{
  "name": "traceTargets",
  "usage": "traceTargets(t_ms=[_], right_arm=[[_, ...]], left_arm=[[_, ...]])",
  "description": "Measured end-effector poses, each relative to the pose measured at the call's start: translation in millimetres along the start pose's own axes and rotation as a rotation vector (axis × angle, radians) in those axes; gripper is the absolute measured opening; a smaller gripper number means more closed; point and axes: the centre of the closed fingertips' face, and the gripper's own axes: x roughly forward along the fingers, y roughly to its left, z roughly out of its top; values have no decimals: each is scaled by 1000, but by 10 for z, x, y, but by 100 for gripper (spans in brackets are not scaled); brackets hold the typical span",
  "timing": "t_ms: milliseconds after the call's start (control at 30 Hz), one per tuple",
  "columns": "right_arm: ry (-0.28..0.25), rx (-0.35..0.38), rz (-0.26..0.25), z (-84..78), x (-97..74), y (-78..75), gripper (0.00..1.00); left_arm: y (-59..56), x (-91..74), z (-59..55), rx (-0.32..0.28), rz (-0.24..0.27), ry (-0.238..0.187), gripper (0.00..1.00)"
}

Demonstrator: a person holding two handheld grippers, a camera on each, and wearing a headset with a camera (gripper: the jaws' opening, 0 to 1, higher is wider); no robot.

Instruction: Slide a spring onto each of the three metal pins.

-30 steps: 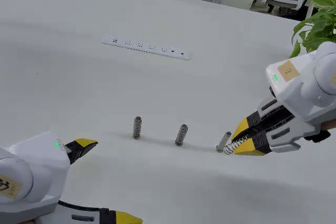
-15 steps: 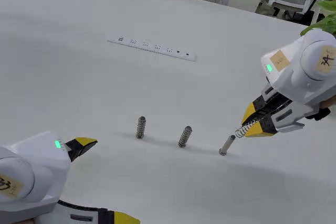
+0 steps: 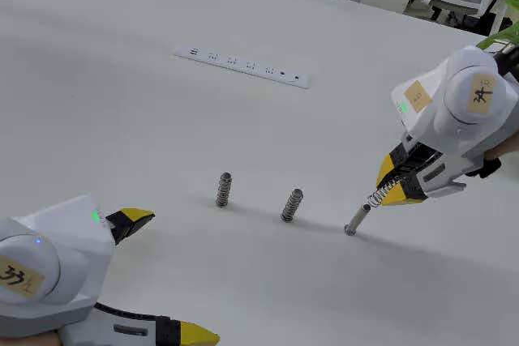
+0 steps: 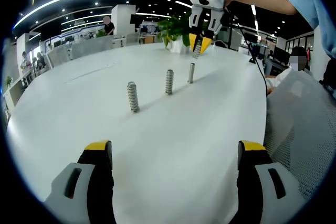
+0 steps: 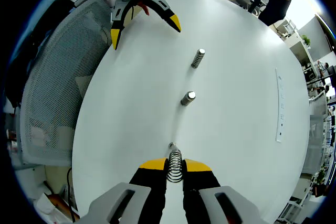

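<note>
My left gripper hovers low over the near desk, jaws wide, holding nothing. Beyond it, two sprung pins stand upright. My right gripper angles downward, jaws clamping the spring at the bare pin tip; contact unconfirmed.

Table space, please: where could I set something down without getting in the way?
Bare table between the power strip and the two sprung pins. Crowded at the bare pin, where the right tool holds a spring.
</note>
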Motion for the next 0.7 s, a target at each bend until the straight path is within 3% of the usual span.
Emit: traceTargets(t_ms=[700], right_arm=[[21, -11, 33, -87, 112, -81, 7]], left_arm=[[20, -13, -48, -21, 6, 5, 98]])
